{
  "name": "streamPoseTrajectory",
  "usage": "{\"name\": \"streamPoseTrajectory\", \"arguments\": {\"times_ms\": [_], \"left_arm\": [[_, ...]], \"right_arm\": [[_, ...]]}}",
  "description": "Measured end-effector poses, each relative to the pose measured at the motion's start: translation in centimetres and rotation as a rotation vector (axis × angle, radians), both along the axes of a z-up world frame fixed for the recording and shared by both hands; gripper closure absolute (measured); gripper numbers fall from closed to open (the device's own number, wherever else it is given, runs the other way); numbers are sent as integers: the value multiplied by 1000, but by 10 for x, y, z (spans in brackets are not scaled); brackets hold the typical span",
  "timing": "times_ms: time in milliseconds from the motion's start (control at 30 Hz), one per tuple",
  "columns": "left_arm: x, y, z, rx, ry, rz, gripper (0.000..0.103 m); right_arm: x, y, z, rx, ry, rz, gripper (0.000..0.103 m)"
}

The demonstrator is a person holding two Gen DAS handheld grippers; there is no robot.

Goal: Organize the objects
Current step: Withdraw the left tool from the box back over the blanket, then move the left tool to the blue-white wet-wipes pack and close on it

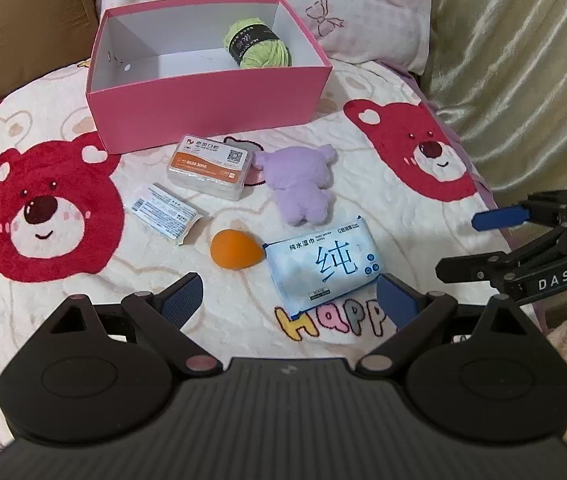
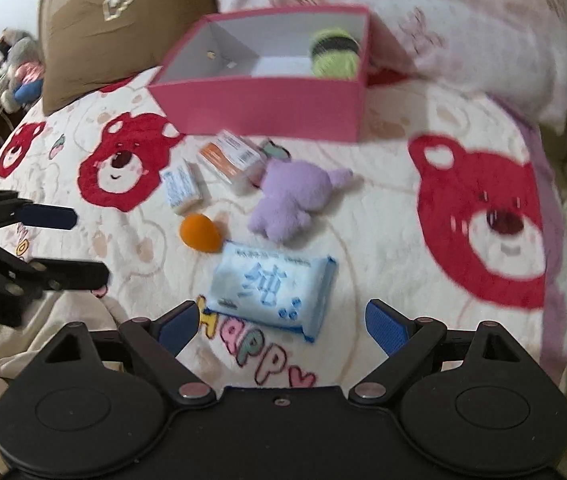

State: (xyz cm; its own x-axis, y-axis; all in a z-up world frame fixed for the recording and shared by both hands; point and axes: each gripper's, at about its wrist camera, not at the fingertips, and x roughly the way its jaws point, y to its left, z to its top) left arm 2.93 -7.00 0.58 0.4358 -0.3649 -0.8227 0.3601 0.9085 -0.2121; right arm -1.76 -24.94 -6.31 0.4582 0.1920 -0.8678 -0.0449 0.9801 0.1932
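Note:
A pink box [image 1: 211, 96] [image 2: 267, 108] stands open on the bed with a green yarn ball [image 1: 257, 44] [image 2: 333, 54] inside. In front of it lie an orange-labelled pack [image 1: 209, 168] [image 2: 231, 156], a small white carton [image 1: 165, 214] [image 2: 181, 188], a purple plush toy [image 1: 299, 184] [image 2: 287, 204], an orange egg-shaped sponge [image 1: 235, 254] [image 2: 201, 232] and a blue wet-wipes pack [image 1: 323, 266] [image 2: 273, 290]. My left gripper [image 1: 289, 300] hovers open just short of the sponge and wipes. My right gripper [image 2: 281, 322] is open above the wipes' near edge.
A bear-print blanket [image 1: 43, 216] [image 2: 483, 220] covers the bed. A brown cushion [image 1: 23, 20] [image 2: 115, 24] and a floral pillow [image 1: 363, 4] lie behind the box. A pale curtain [image 1: 523, 60] hangs at the right. Each gripper shows in the other's view: the right [image 1: 459, 246], the left [image 2: 91, 244].

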Motion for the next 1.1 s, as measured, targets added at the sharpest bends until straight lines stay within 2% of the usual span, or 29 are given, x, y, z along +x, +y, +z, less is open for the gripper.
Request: {"name": "streamPoseTrajectory", "arguments": {"times_ms": [167, 300, 400, 467, 533, 633, 733, 1000, 1100], "left_arm": [[1, -6, -19, 29, 7, -1, 9], [6, -8, -40, 20, 26, 15, 10], [7, -10, -54, 4, 29, 25, 11], [7, -11, -61, -13, 25, 40, 11], [7, -10, -66, -43, 14, 56, 11], [7, -8, -70, -79, -21, 85, 11], [8, -6, -76, -113, -32, 105, 11], [9, -14, -94, -100, -2, 110, 11], [9, -19, -99, -109, 13, 85, 11]], "right_arm": [[-4, -5, -2, -15, -42, -78, 10], [-1, -6, -2, -3, -61, -64, 10], [3, -10, -8, 64, -45, -82, 10], [9, -12, -14, 161, -37, -111, 10], [17, -14, -22, 235, -10, -155, 10], [25, -15, -34, 293, 34, -178, 10], [30, -16, -46, 307, 70, -208, 10], [44, -24, -81, 347, 179, -266, 11], [49, -21, -87, 318, 198, -245, 20]]}}
